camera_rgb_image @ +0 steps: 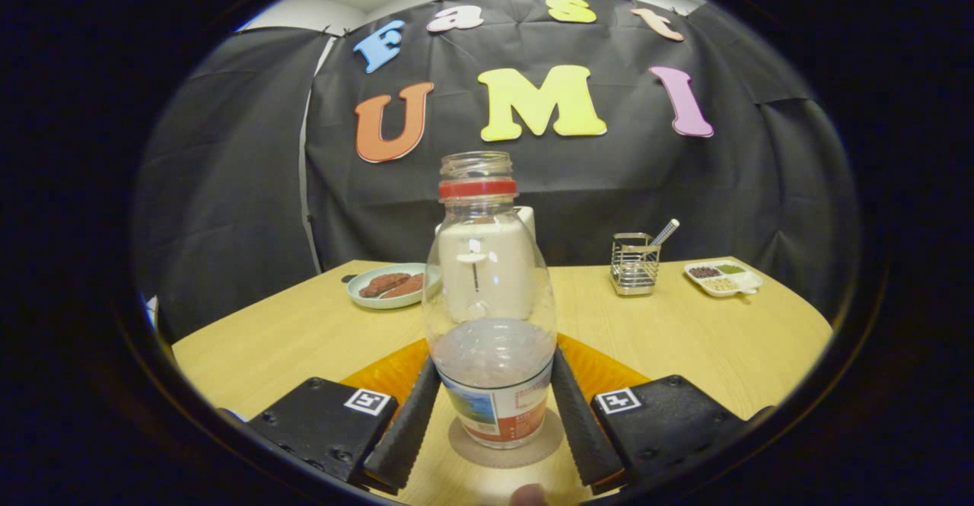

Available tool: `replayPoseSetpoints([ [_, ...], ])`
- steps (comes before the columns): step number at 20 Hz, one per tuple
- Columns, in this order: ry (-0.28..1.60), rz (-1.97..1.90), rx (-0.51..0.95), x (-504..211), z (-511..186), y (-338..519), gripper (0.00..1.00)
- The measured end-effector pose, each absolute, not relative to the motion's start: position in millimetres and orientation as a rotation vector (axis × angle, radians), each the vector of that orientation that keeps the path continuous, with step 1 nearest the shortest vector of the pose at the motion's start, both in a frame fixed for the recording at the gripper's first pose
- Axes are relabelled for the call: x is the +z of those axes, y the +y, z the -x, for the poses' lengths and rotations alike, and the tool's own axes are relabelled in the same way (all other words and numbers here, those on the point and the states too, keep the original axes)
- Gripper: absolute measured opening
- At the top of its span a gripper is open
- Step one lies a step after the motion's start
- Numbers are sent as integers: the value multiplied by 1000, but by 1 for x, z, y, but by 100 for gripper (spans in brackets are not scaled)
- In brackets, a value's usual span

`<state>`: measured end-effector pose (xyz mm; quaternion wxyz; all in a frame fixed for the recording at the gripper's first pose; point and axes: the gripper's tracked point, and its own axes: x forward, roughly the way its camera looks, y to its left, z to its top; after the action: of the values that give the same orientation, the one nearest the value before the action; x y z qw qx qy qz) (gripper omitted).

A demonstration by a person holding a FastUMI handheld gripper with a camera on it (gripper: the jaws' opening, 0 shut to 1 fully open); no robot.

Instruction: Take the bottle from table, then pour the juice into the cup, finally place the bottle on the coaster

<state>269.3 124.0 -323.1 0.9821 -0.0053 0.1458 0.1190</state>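
The bottle (491,316) fills the gap between the jaws; bare table (670,331) lies open to either side.

No legible text. Bottle (489,316) label (498,415) between the gripper (493,415) fingers (407,422): print too small and blurred to read, just red, white and blue patches. Black-white square marker (367,401) on each finger block, pattern only, no words or nos.

Clear bottle (488,316) with red neck ring, orange mat (601,369), pale green plate (374,298), yellow wooden table (685,338)
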Motion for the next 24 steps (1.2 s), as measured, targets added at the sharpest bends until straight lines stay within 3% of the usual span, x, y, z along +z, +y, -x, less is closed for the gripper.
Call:
replayPoseSetpoints([
  [3, 283, 12, 232, -321, -266, 122, 86],
  [7, 244, 28, 215, -306, -263, 122, 100],
  [17, 66, 33, 176, -190, -216, 110, 100],
  [24, 3, 19, 37, -69, -145, 77, 100],
])
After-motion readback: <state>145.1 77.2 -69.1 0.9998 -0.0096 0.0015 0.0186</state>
